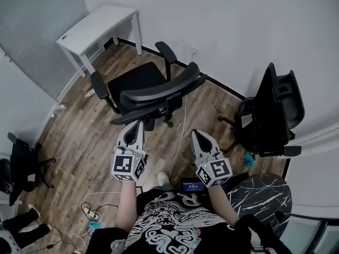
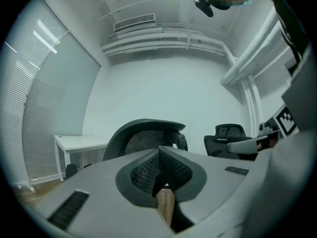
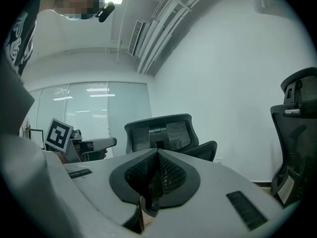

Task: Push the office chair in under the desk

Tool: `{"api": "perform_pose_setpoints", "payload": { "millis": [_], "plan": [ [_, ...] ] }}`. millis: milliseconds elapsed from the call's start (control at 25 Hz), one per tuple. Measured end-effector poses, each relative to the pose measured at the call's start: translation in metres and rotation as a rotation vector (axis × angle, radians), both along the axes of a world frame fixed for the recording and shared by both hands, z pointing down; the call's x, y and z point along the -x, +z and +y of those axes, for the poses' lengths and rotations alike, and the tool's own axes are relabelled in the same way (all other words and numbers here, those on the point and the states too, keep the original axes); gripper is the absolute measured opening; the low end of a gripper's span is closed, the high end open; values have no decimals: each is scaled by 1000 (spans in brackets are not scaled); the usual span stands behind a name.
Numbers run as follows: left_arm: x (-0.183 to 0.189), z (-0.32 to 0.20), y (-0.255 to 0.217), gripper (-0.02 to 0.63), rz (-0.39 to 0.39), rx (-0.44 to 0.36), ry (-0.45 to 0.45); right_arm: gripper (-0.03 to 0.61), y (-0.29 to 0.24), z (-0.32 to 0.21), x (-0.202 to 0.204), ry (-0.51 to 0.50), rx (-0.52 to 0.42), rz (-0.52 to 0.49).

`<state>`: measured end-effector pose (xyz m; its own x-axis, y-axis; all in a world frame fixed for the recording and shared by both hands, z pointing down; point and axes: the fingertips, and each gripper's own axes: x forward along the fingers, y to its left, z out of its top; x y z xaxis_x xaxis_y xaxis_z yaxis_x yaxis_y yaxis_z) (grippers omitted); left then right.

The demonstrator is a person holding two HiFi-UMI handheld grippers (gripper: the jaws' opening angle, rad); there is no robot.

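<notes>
Black office chair is seen near the white tabletop (not under it). Behind its backrest, the left hand-held gripper and right hand-held gripper are held closed, empty.

open floor between office chair and desk

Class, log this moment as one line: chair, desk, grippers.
office chair: not under white desk | left gripper: shut, empty, near its backrest | right gripper: shut, empty, clear of chair
</notes>
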<state>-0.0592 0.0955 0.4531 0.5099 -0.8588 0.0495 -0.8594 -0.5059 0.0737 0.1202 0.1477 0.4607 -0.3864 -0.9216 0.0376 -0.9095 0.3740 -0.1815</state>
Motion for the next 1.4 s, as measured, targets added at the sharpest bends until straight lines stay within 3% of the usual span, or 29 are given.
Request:
{"api": "perform_pose_setpoints", "payload": {
  "millis": [440, 840, 1000, 1400],
  "plan": [
    [31, -15, 19, 19, -11, 49, -29, 31, 1, -22, 8, 11, -5, 42],
    [29, -23, 38, 29, -105, 85, -9, 31, 3, -42, 11, 0, -5, 56],
    [33, -33, 38, 36, -146, 63, -30, 31, 7, -55, 14, -10, 2, 57],
    [60, -39, 44, 74, -150, 73, -84, 64, 18, -71, 23, -43, 2, 72]
  ]
}}
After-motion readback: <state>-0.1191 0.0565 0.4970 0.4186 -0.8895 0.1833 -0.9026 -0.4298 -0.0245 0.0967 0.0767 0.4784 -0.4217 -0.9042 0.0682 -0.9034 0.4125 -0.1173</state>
